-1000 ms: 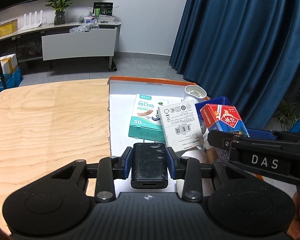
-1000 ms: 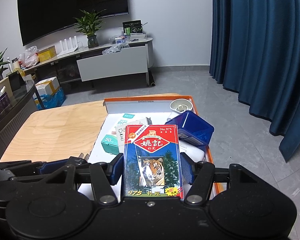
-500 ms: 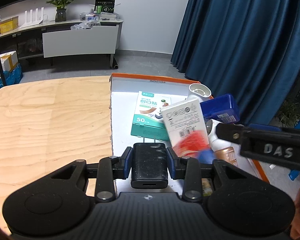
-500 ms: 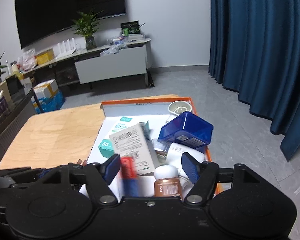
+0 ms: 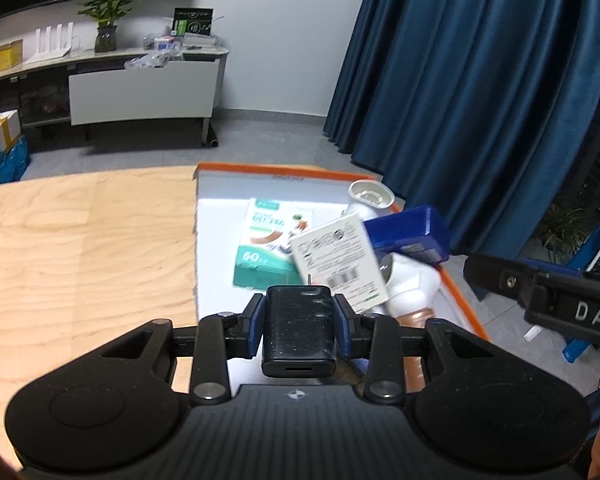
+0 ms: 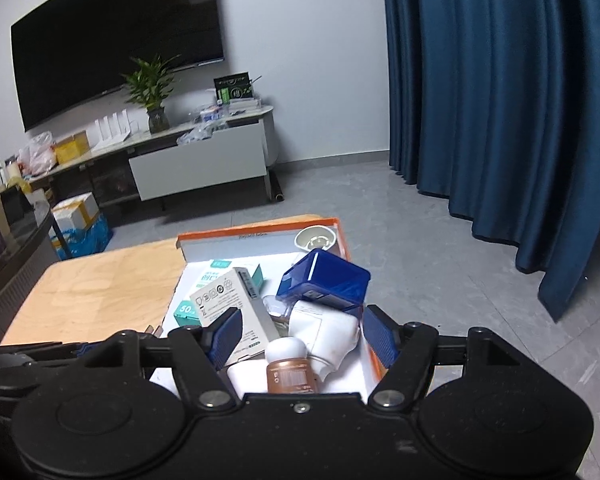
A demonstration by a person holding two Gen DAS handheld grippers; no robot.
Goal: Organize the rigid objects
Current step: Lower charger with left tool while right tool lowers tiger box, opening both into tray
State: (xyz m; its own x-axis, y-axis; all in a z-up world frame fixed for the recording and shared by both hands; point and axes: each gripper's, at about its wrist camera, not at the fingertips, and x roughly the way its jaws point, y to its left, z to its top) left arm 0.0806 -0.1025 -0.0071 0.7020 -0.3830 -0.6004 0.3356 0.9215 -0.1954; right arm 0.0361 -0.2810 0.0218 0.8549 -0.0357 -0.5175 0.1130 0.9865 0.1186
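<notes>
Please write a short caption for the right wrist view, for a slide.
Open right gripper above an orange-rimmed box holding a blue case and a copper bottle.

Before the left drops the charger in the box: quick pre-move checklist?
1. Left gripper shut on charger: ok.
2. Right gripper open, nothing between its fingers: ok.
3. Right gripper out of the left's path: cannot tell; it reaches in at the right edge of the left view.
4. Bare floor of the box on its left side, ahead of the charger: ok.
5. Pile settled: not ok; the white carton leans tilted on other items.
6. Charger prongs clear of the carton: cannot tell.
</notes>
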